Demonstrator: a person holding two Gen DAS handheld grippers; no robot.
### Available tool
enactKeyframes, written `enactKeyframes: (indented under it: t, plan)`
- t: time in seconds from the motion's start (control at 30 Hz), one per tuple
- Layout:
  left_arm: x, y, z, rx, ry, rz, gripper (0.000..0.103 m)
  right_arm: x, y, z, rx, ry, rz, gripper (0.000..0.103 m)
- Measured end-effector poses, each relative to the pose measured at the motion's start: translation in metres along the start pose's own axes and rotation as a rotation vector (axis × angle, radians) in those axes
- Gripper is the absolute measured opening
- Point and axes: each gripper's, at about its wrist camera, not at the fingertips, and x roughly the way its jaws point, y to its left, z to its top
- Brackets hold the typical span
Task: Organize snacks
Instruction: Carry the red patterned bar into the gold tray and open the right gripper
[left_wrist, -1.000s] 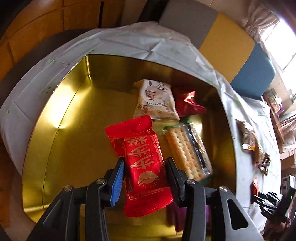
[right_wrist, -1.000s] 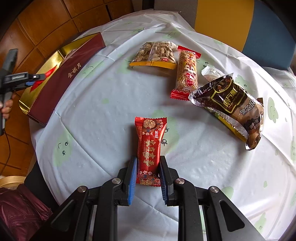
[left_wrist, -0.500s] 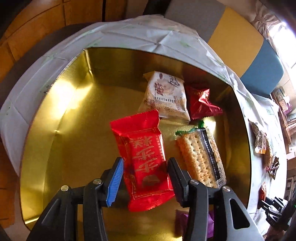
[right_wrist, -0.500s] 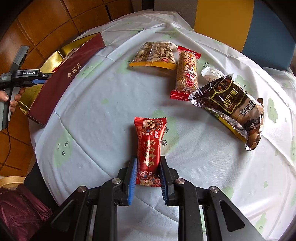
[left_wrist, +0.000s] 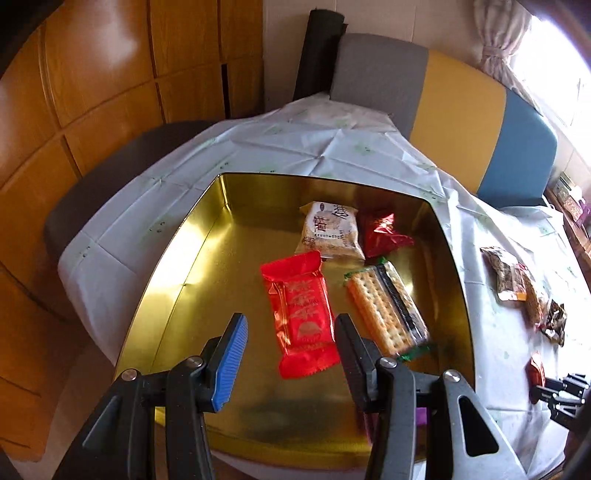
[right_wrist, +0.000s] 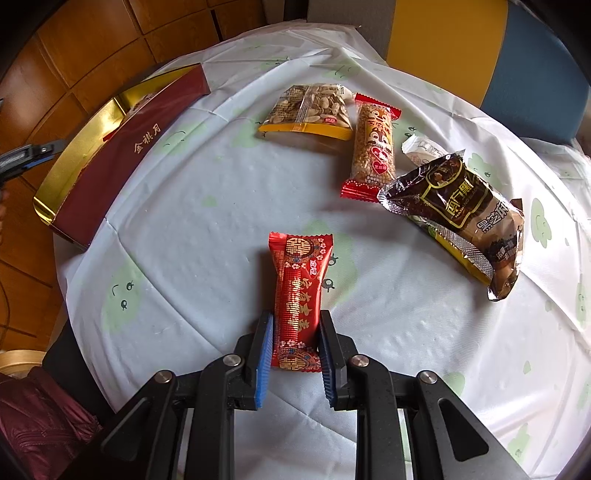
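Observation:
A gold tin (left_wrist: 192, 236) stands on the white tablecloth. Inside it lie a bright red packet (left_wrist: 301, 306), a cracker pack (left_wrist: 384, 310), a white packet (left_wrist: 328, 229) and a dark red packet (left_wrist: 382, 232). My left gripper (left_wrist: 290, 325) hovers above the tin, open, its pads clear of the red packet below. On the tablecloth, my right gripper (right_wrist: 295, 321) is shut on the near end of a red snack bar (right_wrist: 299, 280). The tin (right_wrist: 74, 155) shows its maroon side at the far left of the right wrist view.
Beyond the snack bar lie a peanut pack (right_wrist: 310, 110), an orange bar (right_wrist: 371, 147), a small white packet (right_wrist: 424, 151) and a brown foil pack (right_wrist: 461, 214). A grey, yellow and blue seat (left_wrist: 461, 110) backs the table. Wooden panels (left_wrist: 92, 74) stand left.
The left jaws have spread off the bright red packet, and the gripper has lifted and drawn back. The packet now lies flat on the tin floor. The right gripper has not moved.

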Motion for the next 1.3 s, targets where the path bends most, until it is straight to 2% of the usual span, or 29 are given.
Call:
enactKeyframes:
  t: [0.43, 1.0, 1.2, 1.3]
  plan:
    - [-0.023, -0.013, -0.02, 0.036, -0.051, 0.005, 0.05, 0.0, 0.001, -0.001, -0.015, -0.006, -0.009, 0.024]
    - [-0.03, 0.0, -0.028, 0.032, -0.086, 0.02, 0.05, -0.002, 0.0, 0.004, 0.056, 0.003, -0.026, 0.023]
    - [-0.033, 0.011, -0.029, 0.017, -0.102, 0.029, 0.05, -0.011, 0.014, 0.014, 0.067, -0.021, 0.014, 0.023]
    - [-0.033, 0.02, -0.028, -0.008, -0.108, 0.034, 0.05, -0.022, 0.031, 0.027, 0.052, -0.057, 0.062, 0.023]
